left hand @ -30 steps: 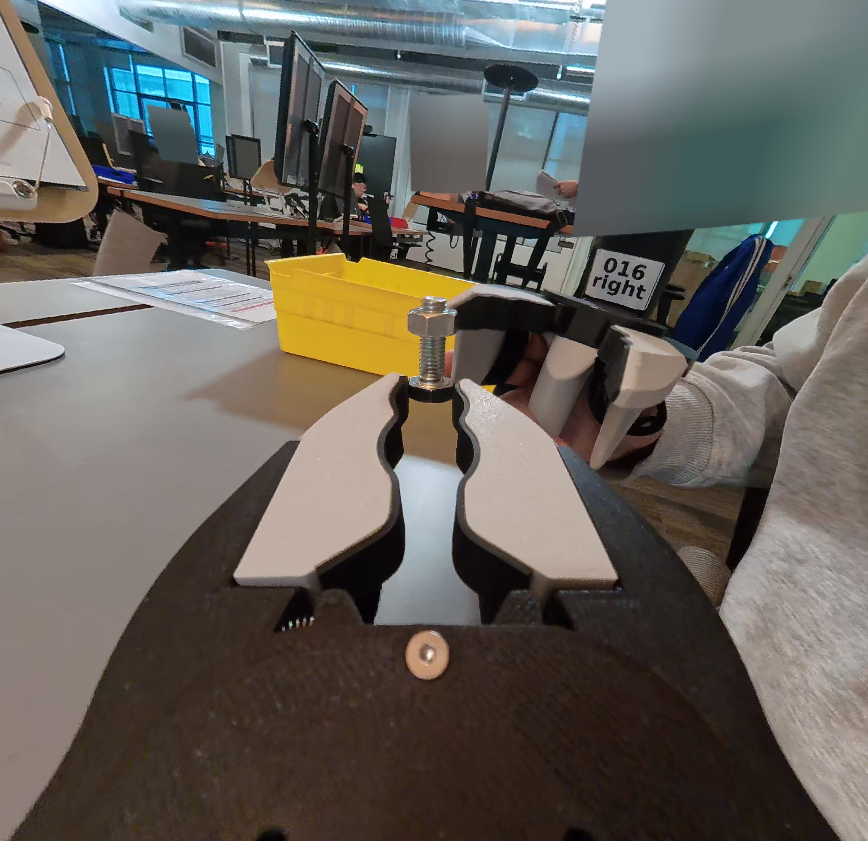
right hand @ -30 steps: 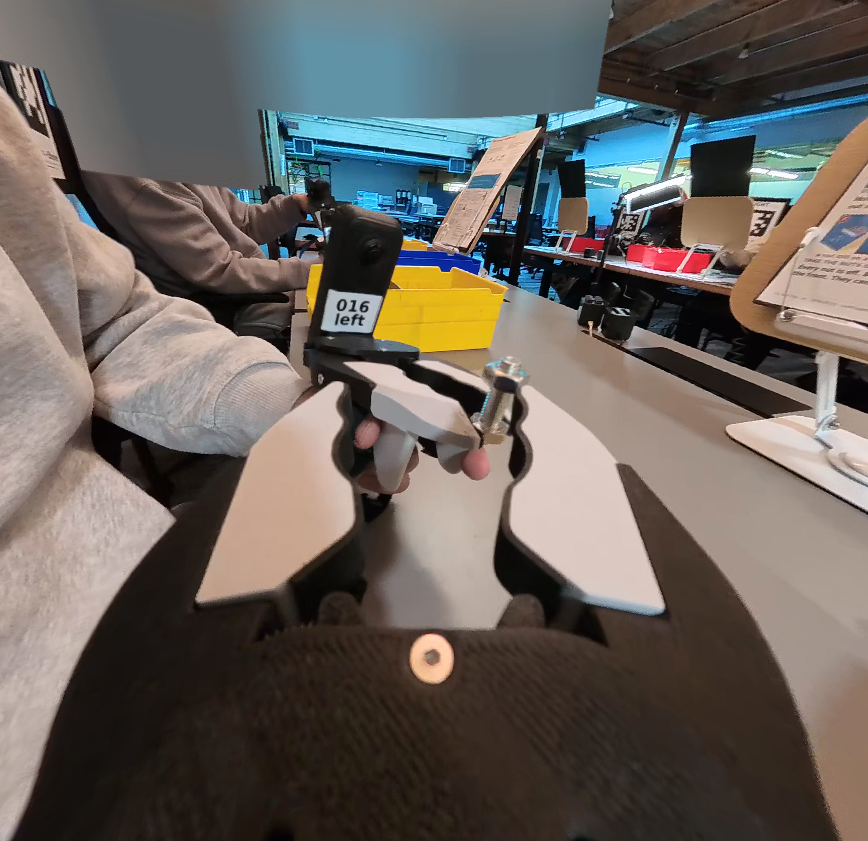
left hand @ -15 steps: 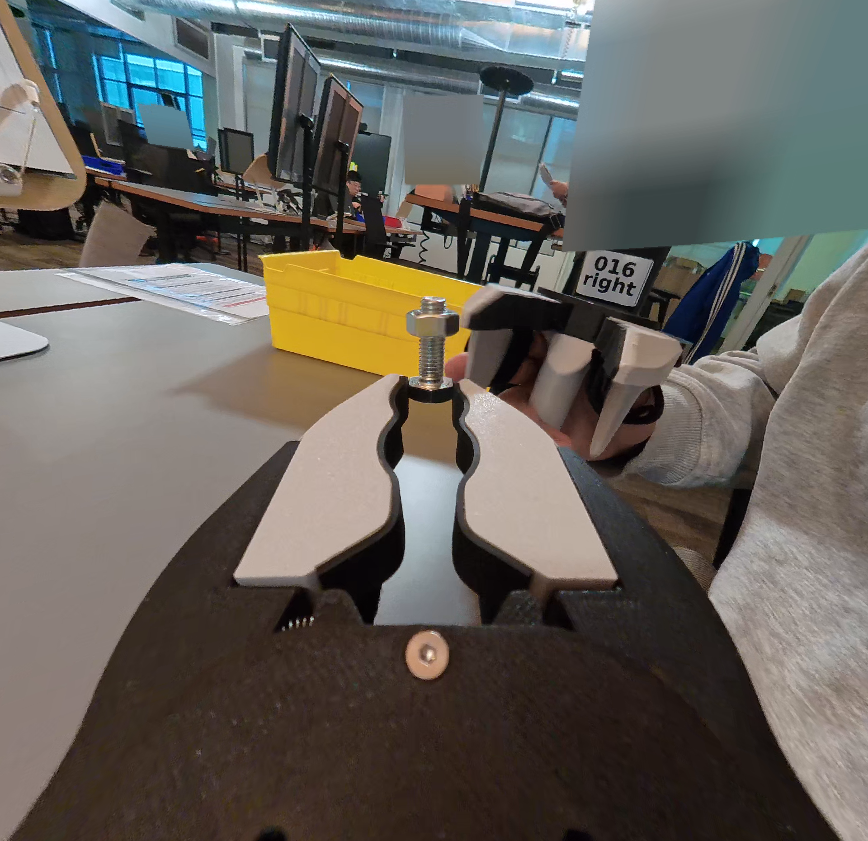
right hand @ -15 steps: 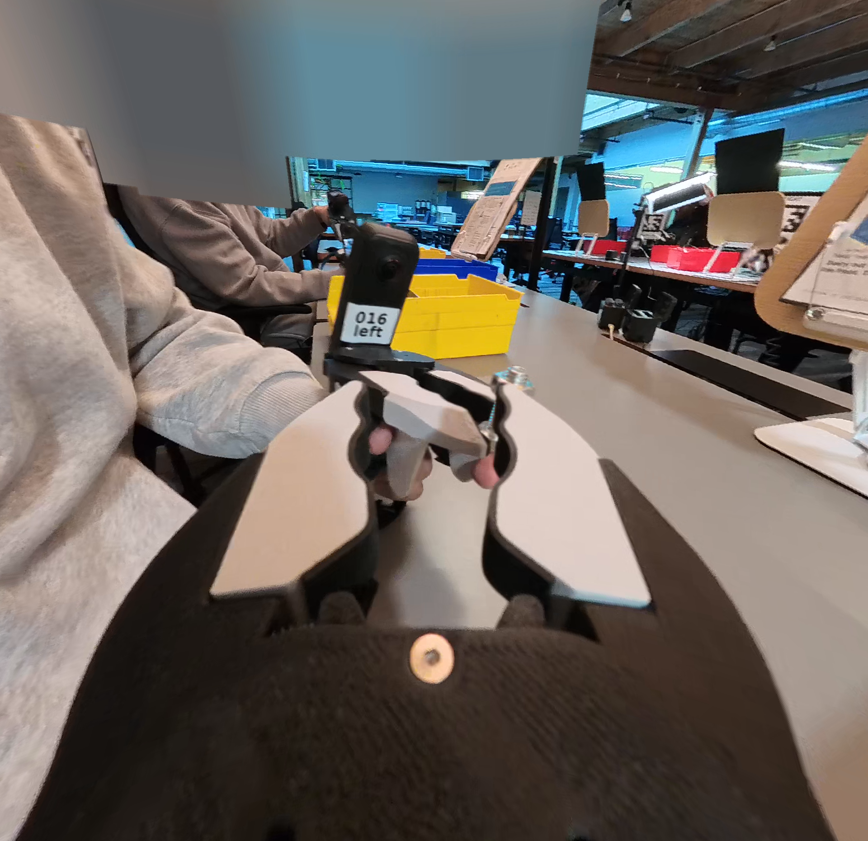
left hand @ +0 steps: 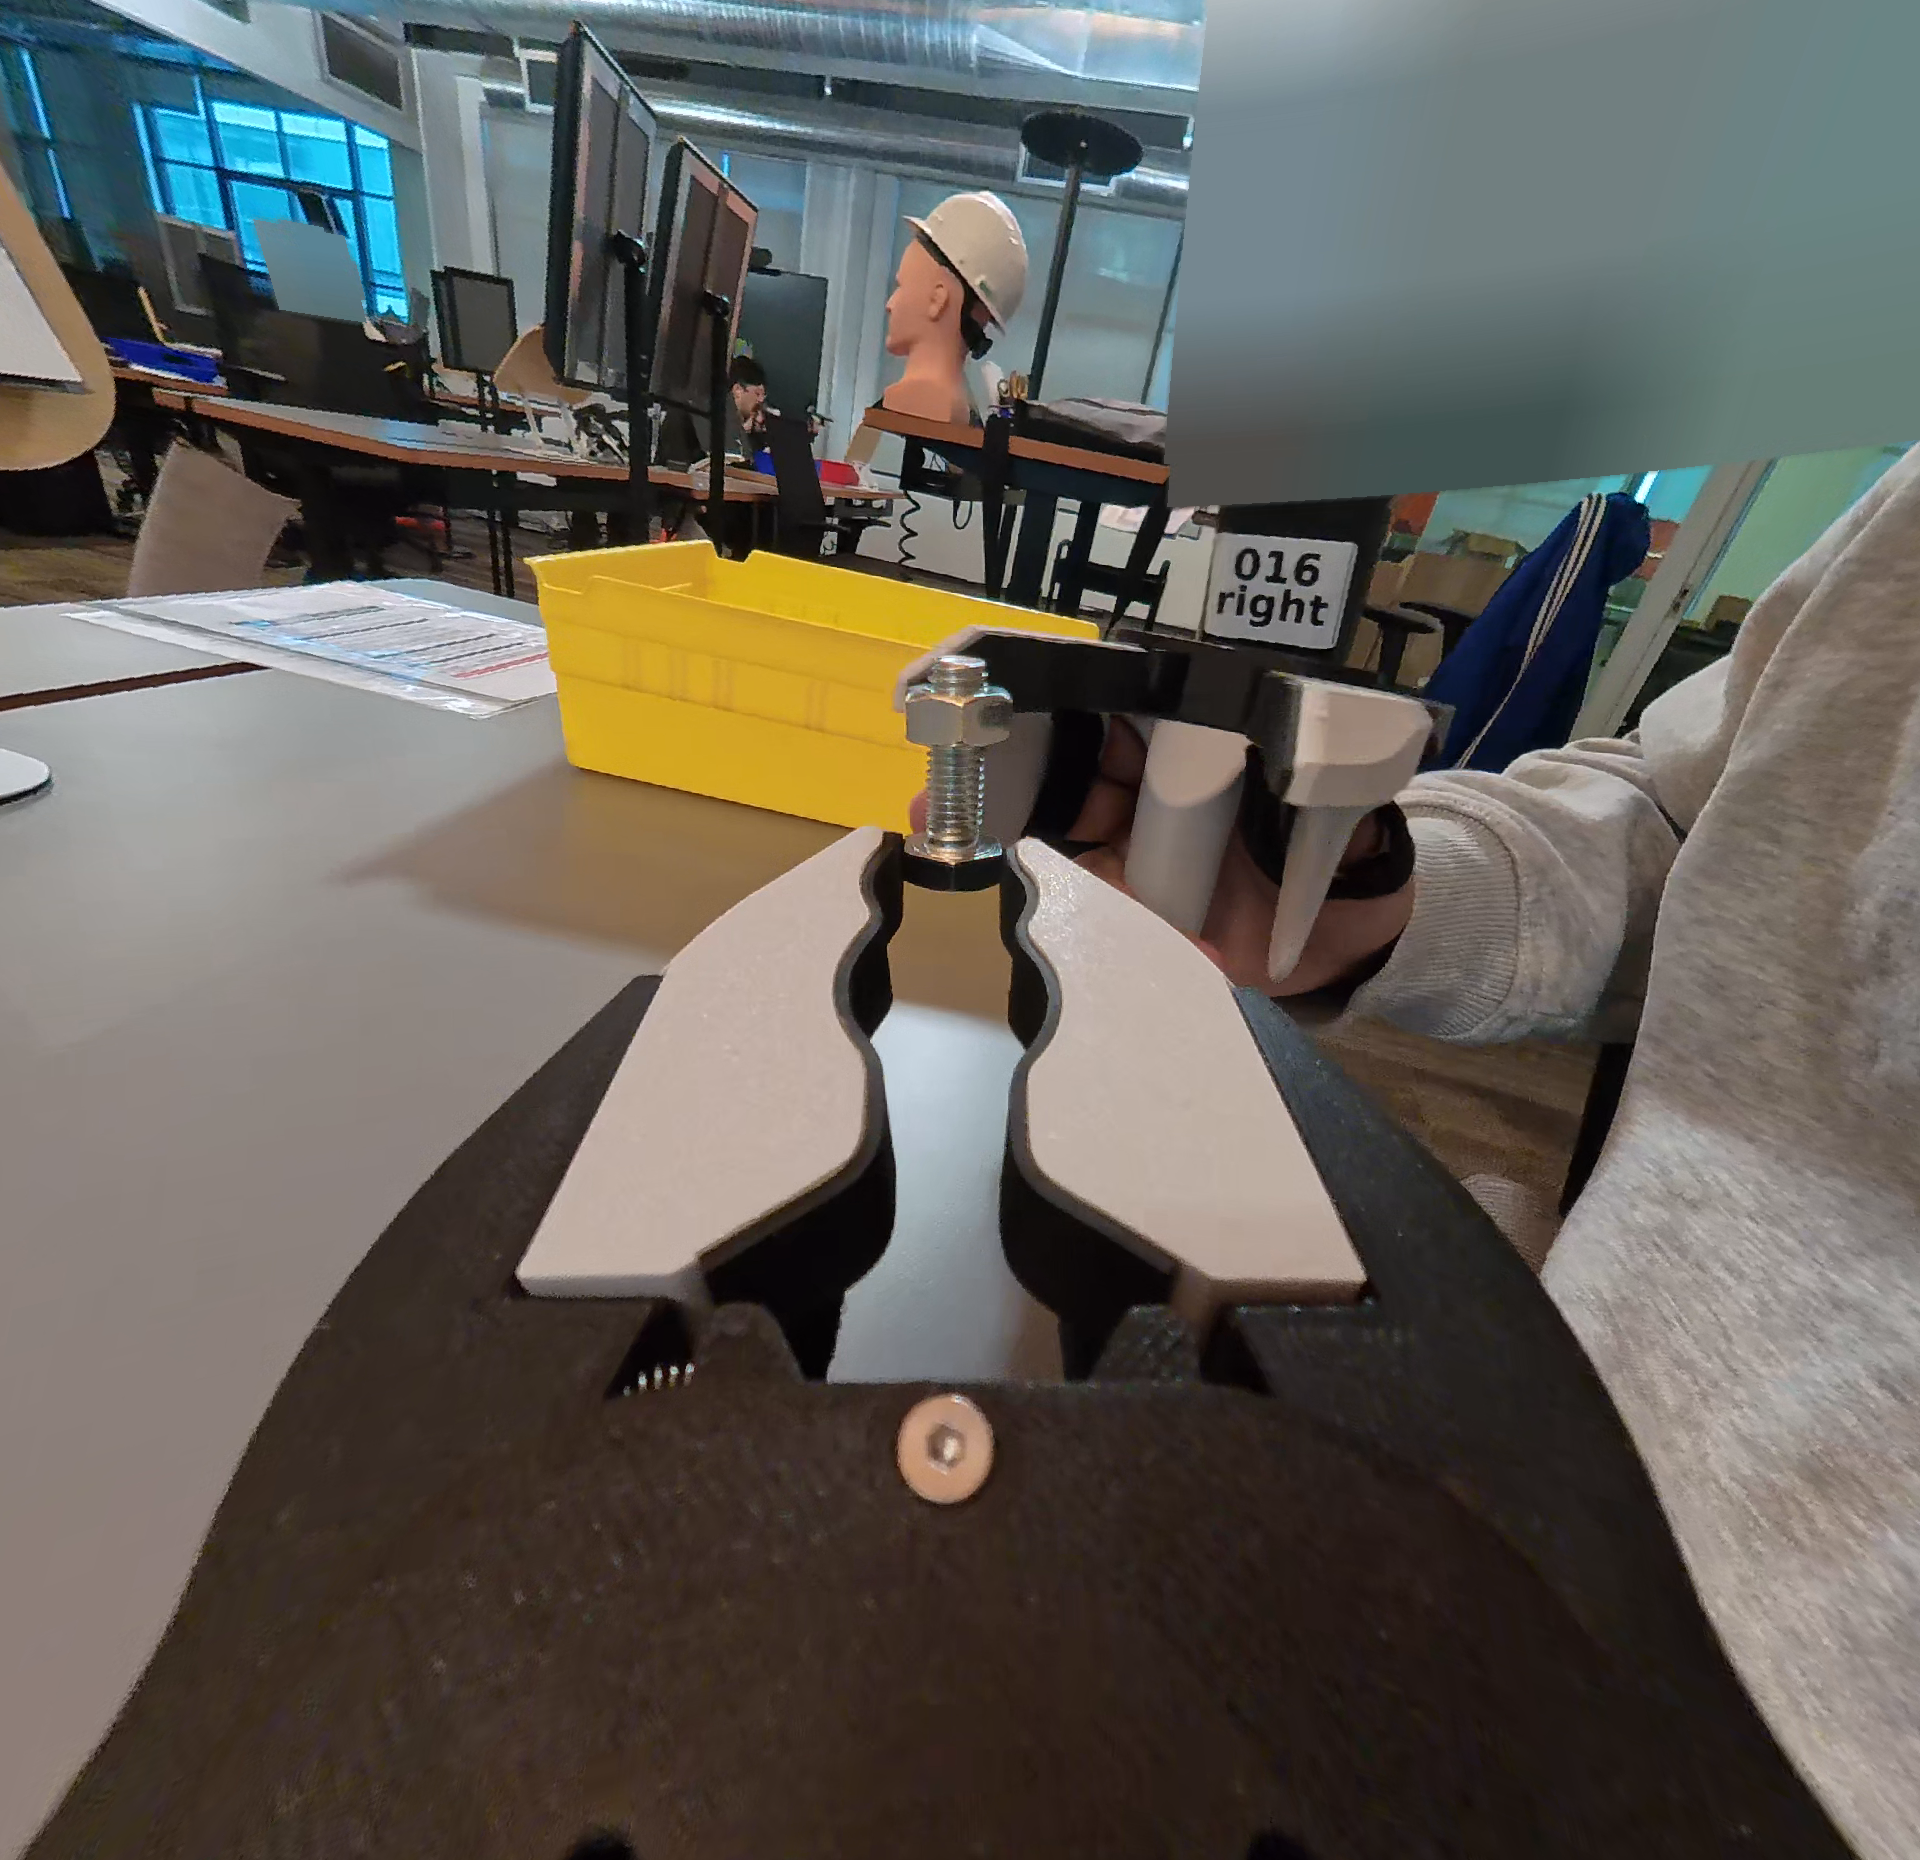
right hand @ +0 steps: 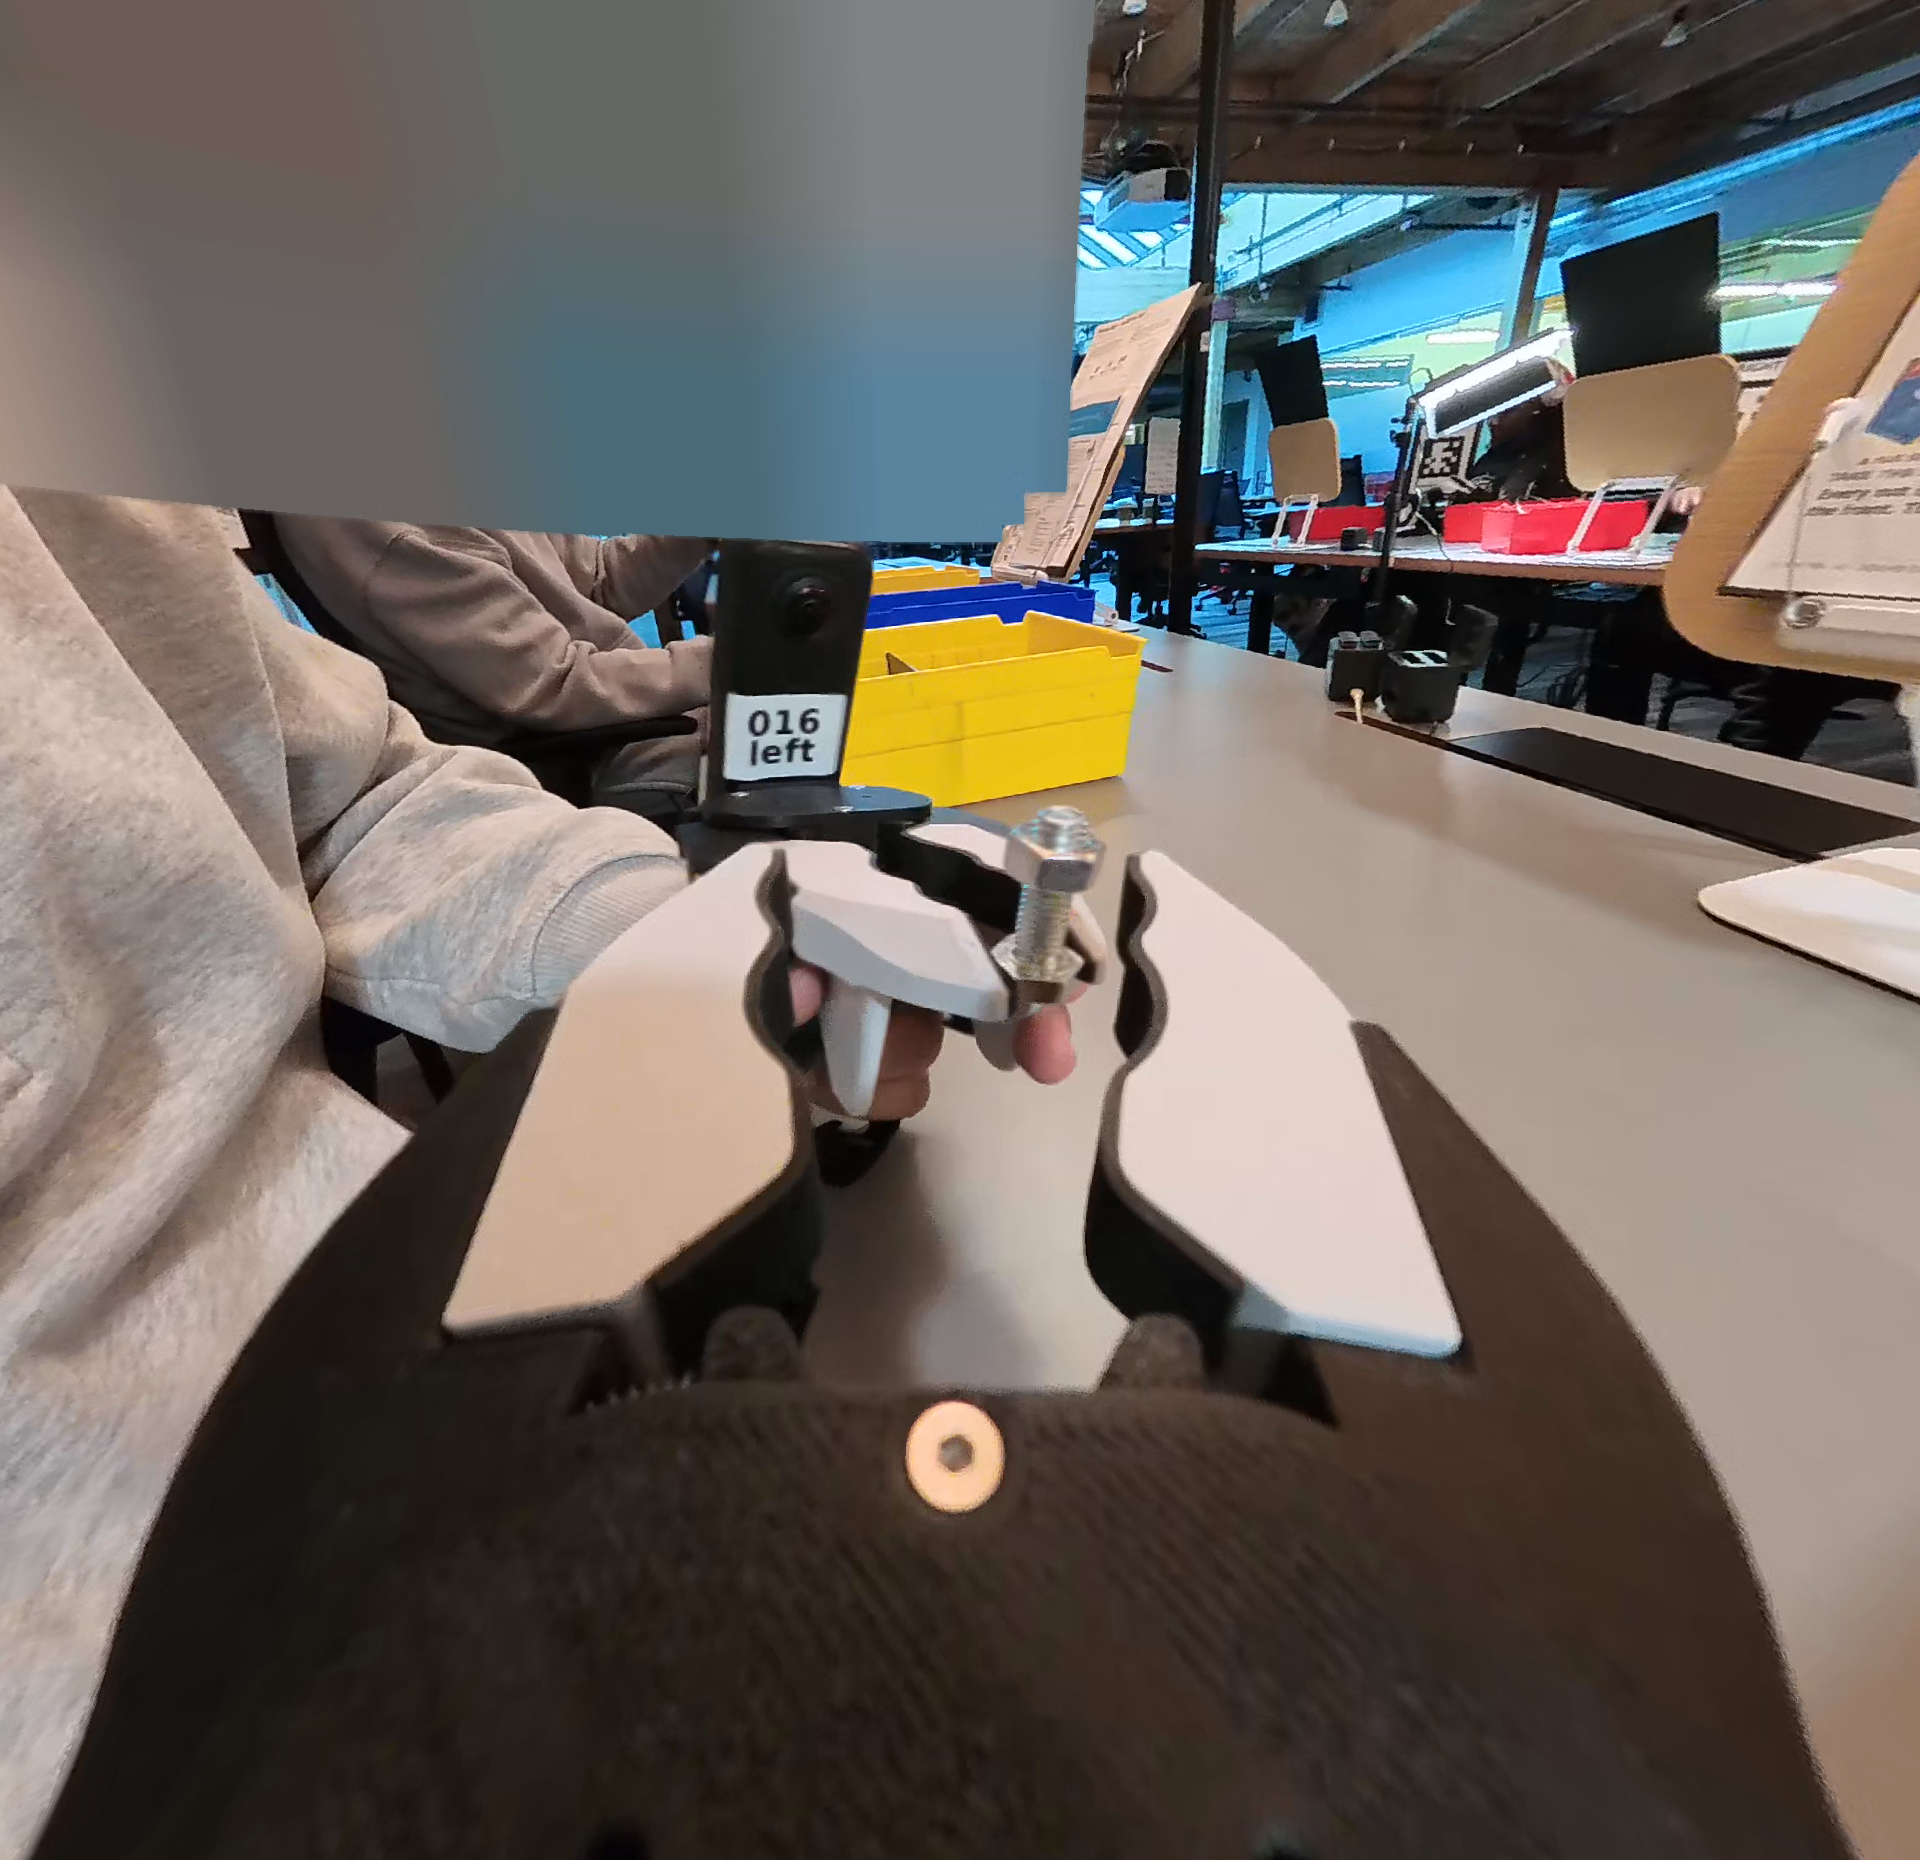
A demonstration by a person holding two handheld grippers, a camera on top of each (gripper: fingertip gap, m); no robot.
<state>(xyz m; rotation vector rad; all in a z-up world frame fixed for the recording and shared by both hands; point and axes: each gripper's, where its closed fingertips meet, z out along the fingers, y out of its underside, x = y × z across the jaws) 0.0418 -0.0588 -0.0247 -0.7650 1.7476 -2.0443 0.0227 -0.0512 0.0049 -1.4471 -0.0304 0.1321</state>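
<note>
My left gripper (left hand: 951, 865) is shut on the head of a steel bolt (left hand: 954, 787) and holds it upright above the grey table (left hand: 260, 927). A hex nut (left hand: 958, 714) sits near the top of the thread. My right gripper (right hand: 956, 865) is open and empty. Its two fingers stand on either side of the bolt (right hand: 1042, 917) and nut (right hand: 1055, 854), with the nut nearer the right finger and a small gap between them. The left gripper (right hand: 1039, 984) shows there side-on. In the left wrist view one right-gripper finger (left hand: 1029, 740) stands just behind the nut.
A yellow bin (left hand: 727, 688) stands on the table behind the grippers, with a blue bin (right hand: 977, 600) beyond it. A paper sheet (left hand: 343, 636) lies far left. A white stand base (right hand: 1829, 917) and a black strip (right hand: 1662, 782) are at the right. A grey sleeve (left hand: 1558, 875) is close by. My two grippers' fingertips are within a few centimetres of each other.
My right gripper narrowed a little around the bolt, then opened wider and shifted, so the nut now shows free between its fingers. My left gripper kept its hold on the bolt.
</note>
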